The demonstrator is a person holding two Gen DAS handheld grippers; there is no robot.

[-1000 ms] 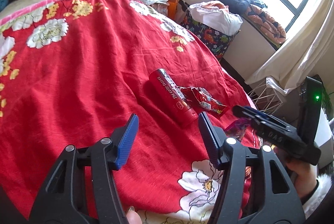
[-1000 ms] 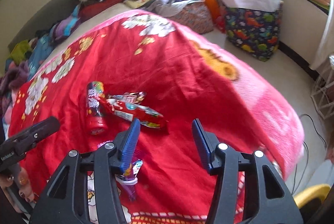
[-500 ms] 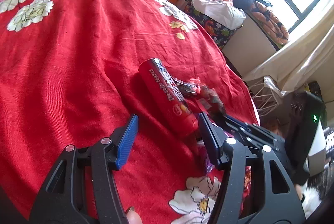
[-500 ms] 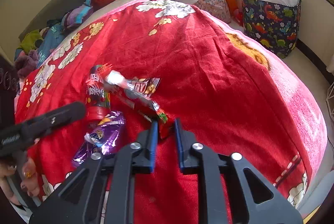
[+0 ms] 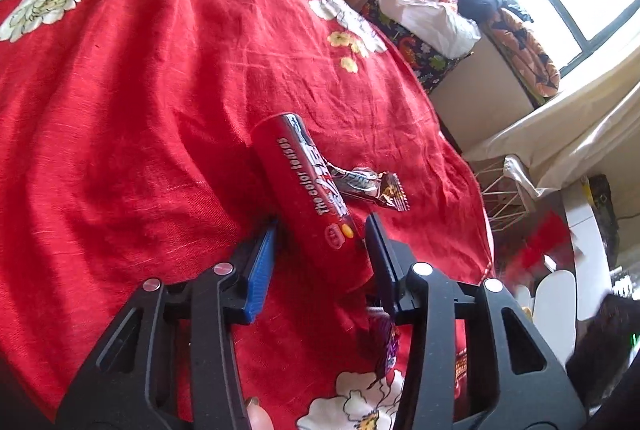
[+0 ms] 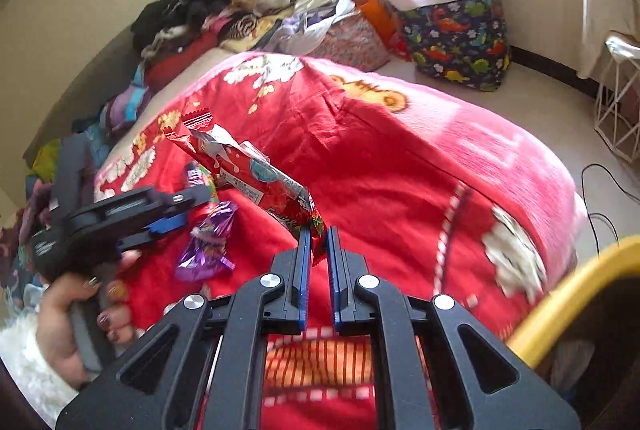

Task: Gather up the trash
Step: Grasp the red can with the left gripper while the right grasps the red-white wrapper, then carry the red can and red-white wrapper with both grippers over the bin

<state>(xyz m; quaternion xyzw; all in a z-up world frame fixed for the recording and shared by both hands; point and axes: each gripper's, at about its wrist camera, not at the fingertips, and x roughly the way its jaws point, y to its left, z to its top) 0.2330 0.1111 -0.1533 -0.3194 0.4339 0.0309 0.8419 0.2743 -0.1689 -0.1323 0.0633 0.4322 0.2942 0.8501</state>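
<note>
Red snack wrapper (image 6: 248, 173), light, crinkly, pinched at corner by right gripper (image 6: 317, 242); left gripper (image 5: 320, 242) half-open, closing around stiff red tube (image 5: 308, 189), pads not yet touching.

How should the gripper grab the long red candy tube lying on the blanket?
Grab the red candy tube across its round body near the close end, coming from above with one finger on each long side. It lies flat, pointing away, so the ends are harder to pinch. The left gripper already straddles it there, jaws closing.

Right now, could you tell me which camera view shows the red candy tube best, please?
The left wrist view: the red candy tube lies full-length, lettering readable, between the closing left claw. The right wrist view hides it almost entirely.
</note>
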